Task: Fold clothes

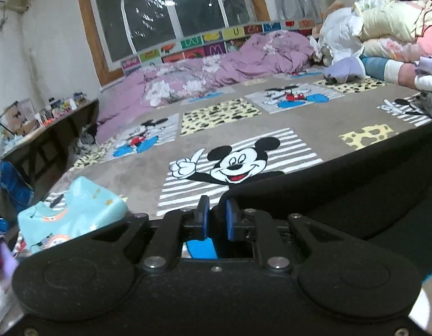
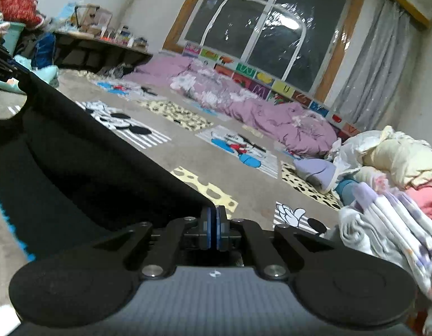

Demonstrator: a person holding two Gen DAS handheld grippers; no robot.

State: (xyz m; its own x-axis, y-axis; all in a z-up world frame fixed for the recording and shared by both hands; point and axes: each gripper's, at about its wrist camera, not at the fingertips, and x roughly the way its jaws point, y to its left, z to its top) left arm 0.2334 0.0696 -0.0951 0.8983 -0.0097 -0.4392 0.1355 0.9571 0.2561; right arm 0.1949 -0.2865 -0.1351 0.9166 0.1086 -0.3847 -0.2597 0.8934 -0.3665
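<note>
Garment [image 1: 342, 193], black, soft, limp; pinched at edge by closed right gripper [image 2: 215, 228]; left gripper [image 1: 215, 218] slightly parted beside its corner.

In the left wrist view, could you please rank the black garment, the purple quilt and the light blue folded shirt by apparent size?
1. black garment, though nearness to the camera inflates it
2. purple quilt
3. light blue folded shirt
</note>
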